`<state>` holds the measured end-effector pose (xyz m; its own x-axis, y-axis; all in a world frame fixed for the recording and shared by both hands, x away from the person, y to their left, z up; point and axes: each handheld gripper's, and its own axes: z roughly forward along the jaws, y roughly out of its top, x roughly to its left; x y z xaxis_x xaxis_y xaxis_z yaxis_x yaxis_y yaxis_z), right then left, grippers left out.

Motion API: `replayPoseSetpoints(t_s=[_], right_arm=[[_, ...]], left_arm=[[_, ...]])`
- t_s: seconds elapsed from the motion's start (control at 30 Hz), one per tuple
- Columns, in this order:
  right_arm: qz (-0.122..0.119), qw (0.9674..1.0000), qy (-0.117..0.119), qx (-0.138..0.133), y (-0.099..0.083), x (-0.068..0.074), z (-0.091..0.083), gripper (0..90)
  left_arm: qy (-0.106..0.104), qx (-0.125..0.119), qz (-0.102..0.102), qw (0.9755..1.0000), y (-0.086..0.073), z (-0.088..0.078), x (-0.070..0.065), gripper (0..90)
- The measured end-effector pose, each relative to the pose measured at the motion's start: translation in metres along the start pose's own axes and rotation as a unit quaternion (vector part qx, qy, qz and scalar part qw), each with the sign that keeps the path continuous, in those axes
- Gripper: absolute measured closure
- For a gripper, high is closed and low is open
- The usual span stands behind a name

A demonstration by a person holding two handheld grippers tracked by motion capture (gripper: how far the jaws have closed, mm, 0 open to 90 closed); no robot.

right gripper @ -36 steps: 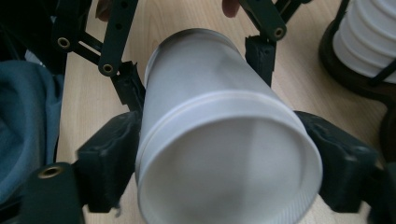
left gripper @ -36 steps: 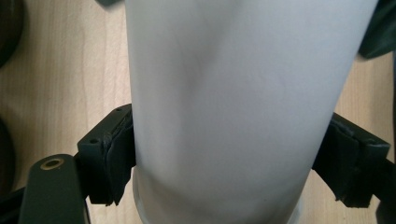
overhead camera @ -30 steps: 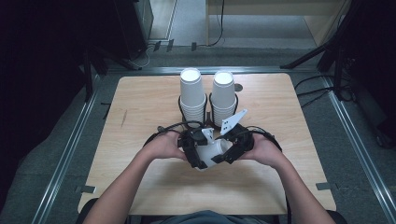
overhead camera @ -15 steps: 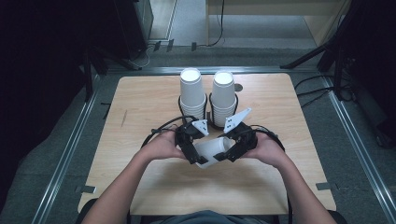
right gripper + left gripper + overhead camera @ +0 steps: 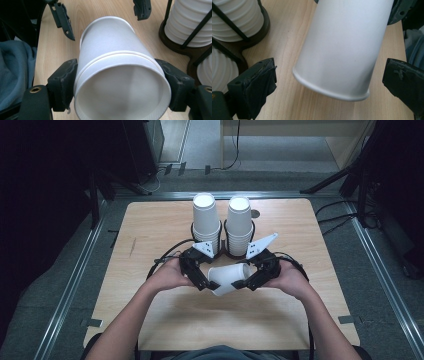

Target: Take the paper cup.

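A white paper cup (image 5: 230, 277) lies on its side just above the wooden table (image 5: 150, 230), between both grippers. In the right gripper view its mouth faces the camera, and a second rim line runs around the cup (image 5: 112, 45) farther along. My right gripper (image 5: 122, 82) is shut on the cup near that mouth, one pad on each side. The cup's base end (image 5: 344, 50) points at my left gripper (image 5: 329, 75). That gripper is open, with a gap between each pad and the cup. In the high view the left gripper (image 5: 207, 281) and right gripper (image 5: 245, 281) face each other.
Two tall stacks of white paper cups (image 5: 206, 217) (image 5: 239, 217) stand in a black wire holder (image 5: 223, 251) just behind the grippers. The holder's base (image 5: 175, 45) sits close to the right of the held cup. Bare wood lies to both sides and in front.
Both hands and the cup have shifted only slightly. The right gripper keeps its hold on the cup.
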<state>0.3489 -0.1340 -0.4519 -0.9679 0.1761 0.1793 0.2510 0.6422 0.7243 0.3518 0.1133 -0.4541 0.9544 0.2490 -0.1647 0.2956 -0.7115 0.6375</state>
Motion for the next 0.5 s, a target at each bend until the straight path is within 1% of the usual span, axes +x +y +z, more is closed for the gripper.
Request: replayPoseSetpoints(t_s=[0.07,0.13,0.2,0.23,0.37,0.5], right_arm=[[0.001,1.0,0.0,-0.007,0.0,0.0,-0.003,23.7],[0.002,0.9999,-0.002,-0.012,0.0,0.0,-0.005,23.7],[0.004,0.9999,-0.003,-0.016,0.0,0.0,-0.007,23.8],[0.004,0.9998,-0.002,-0.018,0.0,-0.001,-0.008,23.7],[0.003,0.9995,0.0,-0.031,0.001,0.0,-0.012,23.7],[0.002,0.9991,0.0,-0.043,0.002,0.001,-0.017,23.8]], left_arm=[[-0.001,-0.009,-0.008,0.9999,-0.002,-0.002,0.0,0.0],[0.001,-0.015,-0.008,0.9999,-0.004,-0.004,0.0,0.0],[-0.006,-0.022,-0.013,0.9997,-0.006,-0.005,0.001,0.0],[-0.001,-0.024,-0.015,0.9996,-0.007,-0.005,0.001,0.0],[-0.008,-0.032,-0.023,0.9992,-0.011,-0.004,0.002,0.0],[-0.017,-0.036,-0.019,0.999,-0.013,0.001,0.001,0.0]])
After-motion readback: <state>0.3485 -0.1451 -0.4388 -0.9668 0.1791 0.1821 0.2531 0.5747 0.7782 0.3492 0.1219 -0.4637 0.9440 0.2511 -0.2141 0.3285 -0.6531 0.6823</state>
